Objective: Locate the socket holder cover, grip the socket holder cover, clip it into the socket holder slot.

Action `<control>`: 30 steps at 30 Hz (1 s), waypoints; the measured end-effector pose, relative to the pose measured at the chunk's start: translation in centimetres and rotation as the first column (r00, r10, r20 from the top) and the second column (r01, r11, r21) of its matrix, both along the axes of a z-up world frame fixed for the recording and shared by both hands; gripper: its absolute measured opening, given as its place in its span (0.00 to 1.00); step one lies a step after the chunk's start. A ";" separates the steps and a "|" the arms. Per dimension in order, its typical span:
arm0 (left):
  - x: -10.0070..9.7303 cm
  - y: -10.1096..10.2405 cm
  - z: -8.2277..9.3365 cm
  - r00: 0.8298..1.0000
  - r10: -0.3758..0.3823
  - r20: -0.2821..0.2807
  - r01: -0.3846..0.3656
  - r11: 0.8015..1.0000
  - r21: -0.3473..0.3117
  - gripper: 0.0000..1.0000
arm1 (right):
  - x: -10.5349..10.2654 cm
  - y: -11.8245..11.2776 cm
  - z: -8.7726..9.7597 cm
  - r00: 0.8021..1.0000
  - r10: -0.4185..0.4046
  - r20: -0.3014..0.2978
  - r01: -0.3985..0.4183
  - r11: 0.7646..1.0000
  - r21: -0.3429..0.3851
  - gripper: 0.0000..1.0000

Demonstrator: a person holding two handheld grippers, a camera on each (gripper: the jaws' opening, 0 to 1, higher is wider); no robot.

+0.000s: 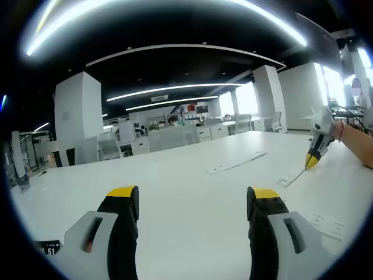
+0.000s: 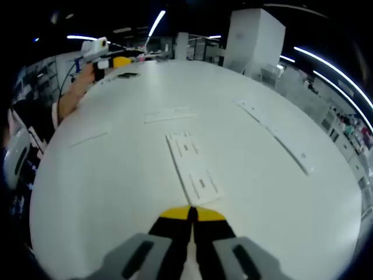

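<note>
A flat white socket holder strip (image 2: 193, 167) with small slots lies on the white table (image 2: 116, 192), running away from my right gripper (image 2: 192, 214). The right gripper's yellow-tipped jaws are shut, right at the strip's near end; whether they pinch it is hidden. From the left gripper view the same right gripper (image 1: 312, 161) points down onto that strip (image 1: 291, 175). A thin white cover piece (image 2: 169, 115) lies beyond the strip. My left gripper (image 1: 193, 195) hovers over bare table with its jaws wide open and nothing between them.
A long white rail (image 2: 274, 133) lies to the right, also seen as the rail (image 1: 236, 163). Another thin strip (image 2: 87, 139) lies left. A white piece (image 1: 326, 225) sits near the table edge. A person's arm (image 2: 73, 93) holds the left gripper (image 2: 99, 49). Office desks stand behind.
</note>
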State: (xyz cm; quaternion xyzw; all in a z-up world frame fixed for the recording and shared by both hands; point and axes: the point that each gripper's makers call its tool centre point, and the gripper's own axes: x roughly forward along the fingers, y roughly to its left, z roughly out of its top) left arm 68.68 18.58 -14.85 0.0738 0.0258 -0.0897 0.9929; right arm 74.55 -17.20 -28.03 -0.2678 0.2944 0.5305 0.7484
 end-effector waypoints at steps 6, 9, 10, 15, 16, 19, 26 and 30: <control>0.0 0.0 0.0 1.000 0.000 0.000 0.000 1.000 0.000 0.75 | 0.2 0.1 0.0 1.000 0.001 0.005 -0.001 1.000 0.001 0.04; 0.0 0.1 0.0 1.000 0.001 0.000 -0.001 1.000 0.000 0.75 | 0.3 0.3 0.0 1.000 -0.001 0.007 0.001 1.000 0.006 0.04; 0.0 0.1 0.0 1.000 0.001 0.000 -0.001 1.000 0.001 0.75 | 0.4 0.3 0.0 1.000 -0.001 0.008 0.001 1.000 0.007 0.04; 0.0 0.2 0.1 1.000 0.003 0.004 -0.003 1.000 -0.004 0.75 | 0.3 0.4 0.0 1.000 0.000 0.012 0.000 1.000 0.005 0.04; 0.0 0.1 0.1 1.000 0.003 0.004 -0.003 1.000 -0.004 0.75 | 0.3 0.5 -0.1 1.000 0.000 0.012 0.000 1.000 0.007 0.04; 0.0 0.1 0.1 1.000 0.002 0.002 -0.002 1.000 -0.002 0.75 | 0.1 0.7 -0.1 1.000 0.001 0.011 -0.001 1.000 0.014 0.04; 0.0 0.2 0.1 1.000 0.003 0.003 -0.003 1.000 -0.002 0.75 | -0.1 1.0 -0.1 1.000 0.001 0.014 -0.001 1.000 0.018 0.04; 0.0 0.2 0.0 1.000 0.003 0.001 -0.003 1.000 -0.001 0.75 | -0.1 1.1 -0.1 1.000 0.002 0.016 -0.002 1.000 0.018 0.04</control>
